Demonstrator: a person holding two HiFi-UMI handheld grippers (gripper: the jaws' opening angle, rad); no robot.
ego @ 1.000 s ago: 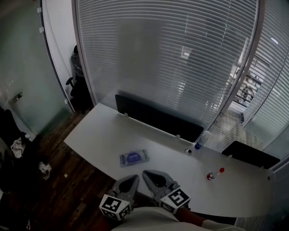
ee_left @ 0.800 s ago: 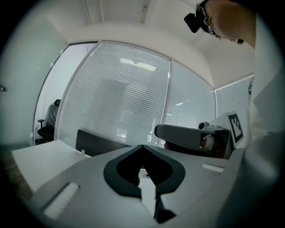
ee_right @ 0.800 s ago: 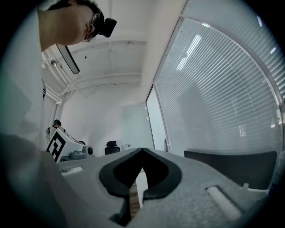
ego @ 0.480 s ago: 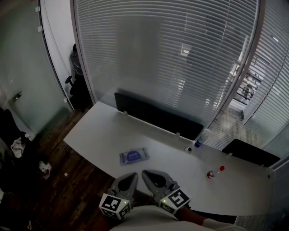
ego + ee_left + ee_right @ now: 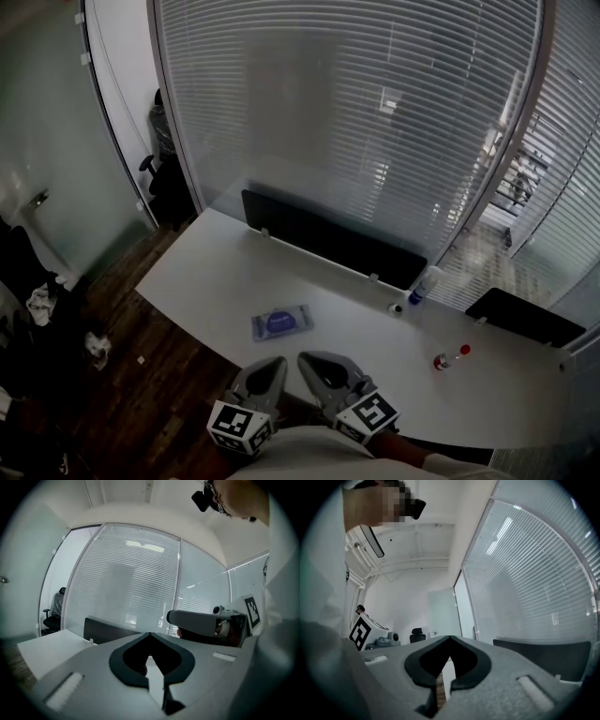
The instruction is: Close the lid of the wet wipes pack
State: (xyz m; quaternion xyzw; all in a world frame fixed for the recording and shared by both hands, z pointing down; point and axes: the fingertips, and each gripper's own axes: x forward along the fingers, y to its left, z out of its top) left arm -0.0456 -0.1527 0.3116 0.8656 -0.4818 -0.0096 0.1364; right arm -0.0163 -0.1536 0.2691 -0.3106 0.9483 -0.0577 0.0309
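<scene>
- Wet wipes pack [image 5: 281, 322], the flat pale rectangular one of soft foil with a blue oval lid [image 5: 280, 322] in its middle: where does it lie, and is the lid down?
- It lies flat on the long white desk [image 5: 216, 272], straight ahead of both tongs and well apart from them, near the desk's front edge. The lid looks flat, but the pack is too small in the head view to tell if it is really shut or a little raised. So I cannot judge whether the closing is done or remains to do.
- And the tongs?
- The left tongs [image 5: 276, 362] and the right tongs [image 5: 306, 357] are side by side, close to the person's body. Each has its jaws pressed together on nothing.
- Is there room to move?
- Plenty, I think. Between the tongs and the pack is only the desk's edge and bare top. The small red-capped bottle [image 5: 448, 359] stands far to the right of the right tongs, and the dark low screen [image 5: 328, 246] is far beyond the pack.
</scene>
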